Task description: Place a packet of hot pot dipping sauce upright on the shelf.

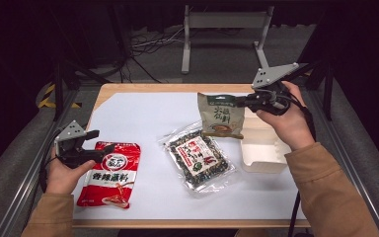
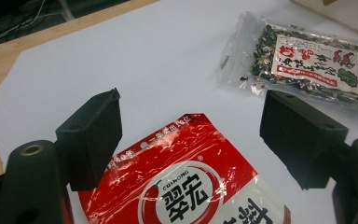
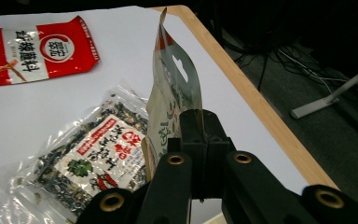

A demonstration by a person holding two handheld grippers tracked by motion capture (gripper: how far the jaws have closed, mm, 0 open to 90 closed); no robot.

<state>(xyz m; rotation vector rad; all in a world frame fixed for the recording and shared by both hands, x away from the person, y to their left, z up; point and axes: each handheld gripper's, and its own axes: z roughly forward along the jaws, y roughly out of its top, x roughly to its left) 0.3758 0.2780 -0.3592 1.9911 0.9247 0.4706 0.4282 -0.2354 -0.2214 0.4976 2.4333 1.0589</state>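
The table (image 1: 128,90) carries a white sheet (image 1: 143,118) that covers most of its top, with bare wood showing along the far edge and at the far left corner. At the right edge of the table sits an open white box (image 1: 261,153), and as far as the high view shows it holds no packet yet. Three packets are in play, and the work appears to be moving them into that box, so it looks to be at its first transfer. The red sauce packet (image 1: 111,173) lies flat near the front left corner, not yet picked up. The clear packet of dark spice mix (image 1: 200,160) lies flat near the middle of the sheet, untouched. The beige pouch (image 1: 220,116) is off the sheet and hangs upright in the air just beside the far end of the box, toward the far right corner. The right gripper (image 1: 244,102) is clamped together on the top right edge of that pouch; the right gripper view shows the jaws pressed onto the pouch (image 3: 175,100) with its hang hole above them. The left gripper (image 2: 191,135) hovers over the top end of the red packet with its jaws apart and nothing between the pads. By this reading, one packet is in transit and two remain to be fetched.
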